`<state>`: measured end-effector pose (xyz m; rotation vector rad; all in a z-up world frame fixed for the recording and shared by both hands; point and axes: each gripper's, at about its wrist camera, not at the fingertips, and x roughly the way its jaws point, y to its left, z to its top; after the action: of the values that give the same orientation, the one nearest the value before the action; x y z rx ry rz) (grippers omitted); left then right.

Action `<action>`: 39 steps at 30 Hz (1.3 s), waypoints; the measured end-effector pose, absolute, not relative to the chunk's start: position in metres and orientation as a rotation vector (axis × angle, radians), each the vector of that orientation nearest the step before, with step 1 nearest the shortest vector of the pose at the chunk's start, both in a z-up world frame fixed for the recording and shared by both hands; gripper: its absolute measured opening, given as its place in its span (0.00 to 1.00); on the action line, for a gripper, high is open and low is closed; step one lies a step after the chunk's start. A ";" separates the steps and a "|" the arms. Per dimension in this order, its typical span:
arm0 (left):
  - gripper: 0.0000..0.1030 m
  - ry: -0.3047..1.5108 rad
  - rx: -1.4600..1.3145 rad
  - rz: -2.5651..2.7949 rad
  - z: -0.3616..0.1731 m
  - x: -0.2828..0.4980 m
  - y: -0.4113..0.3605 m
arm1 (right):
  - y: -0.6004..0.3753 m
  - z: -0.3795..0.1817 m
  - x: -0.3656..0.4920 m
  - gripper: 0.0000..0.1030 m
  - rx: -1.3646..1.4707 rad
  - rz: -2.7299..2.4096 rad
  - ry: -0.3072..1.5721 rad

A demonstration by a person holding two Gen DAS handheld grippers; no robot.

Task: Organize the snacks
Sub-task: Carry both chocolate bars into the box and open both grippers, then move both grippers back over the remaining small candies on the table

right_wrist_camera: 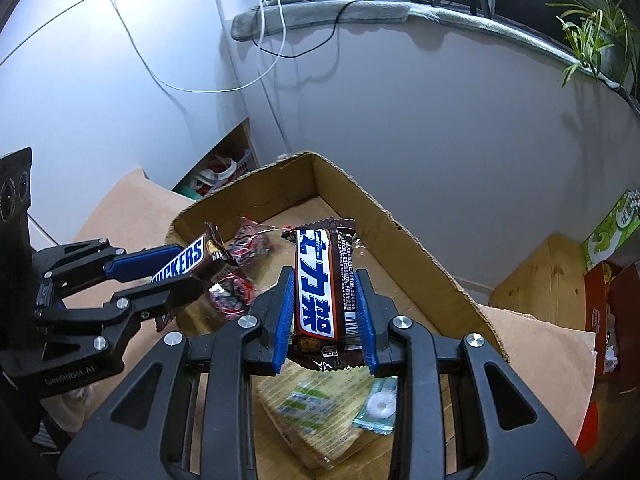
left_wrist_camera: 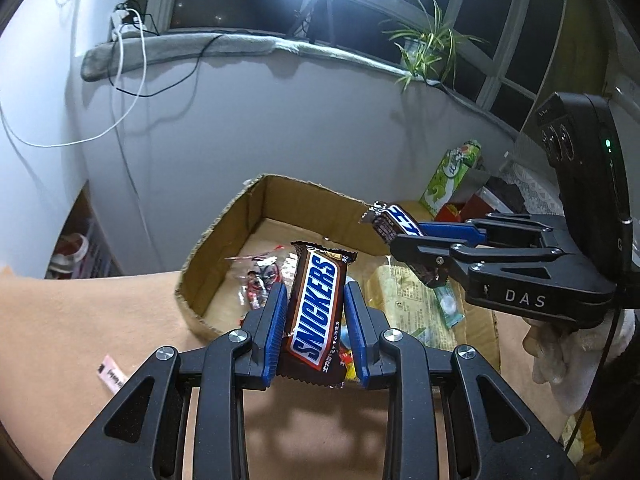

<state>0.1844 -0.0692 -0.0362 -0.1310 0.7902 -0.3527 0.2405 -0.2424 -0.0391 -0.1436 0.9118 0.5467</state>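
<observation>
Both grippers (left_wrist_camera: pixel 316 328) (right_wrist_camera: pixel 325 320) are built of black linkages, silver screws and ribbed blue pads (left_wrist_camera: pixel 275 334); "DAS" is printed on one.

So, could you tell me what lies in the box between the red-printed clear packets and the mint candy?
In the left wrist view, the beige cracker pack lies between the clear packets and the mint candy, partly hidden by the held Snickers bar.

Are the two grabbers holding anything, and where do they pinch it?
Yes. The left gripper pinches a brown Snickers bar by its long sides; the right gripper pinches another brown Snickers bar the same way.
</observation>
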 end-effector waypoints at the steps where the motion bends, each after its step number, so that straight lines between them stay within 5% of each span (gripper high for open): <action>1: 0.27 0.794 -0.129 -0.355 -0.038 0.186 -0.071 | -0.243 -0.041 0.242 0.29 -0.141 0.545 0.914; 6: 0.27 0.807 -0.120 -0.357 -0.043 0.189 -0.079 | -0.244 -0.044 0.245 0.31 -0.154 0.525 0.911; 8: 0.30 0.813 -0.117 -0.350 -0.044 0.190 -0.080 | -0.245 -0.044 0.245 0.40 -0.155 0.515 0.907; 10: 0.43 0.813 -0.118 -0.346 -0.043 0.190 -0.081 | -0.246 -0.043 0.245 0.56 -0.150 0.508 0.898; 29: 0.47 0.787 -0.108 -0.340 -0.033 0.178 -0.082 | -0.252 -0.028 0.230 0.56 -0.141 0.495 0.874; 32: 0.47 0.776 -0.106 -0.334 -0.027 0.171 -0.080 | -0.253 -0.022 0.222 0.66 -0.138 0.496 0.865; 39: 0.47 0.744 -0.080 -0.322 -0.014 0.149 -0.078 | -0.251 -0.010 0.203 0.67 -0.144 0.503 0.841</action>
<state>0.1494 -0.0785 -0.0143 -0.0803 0.7435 -0.3221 0.2034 -0.2513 -0.0096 -0.1438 0.8410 0.5027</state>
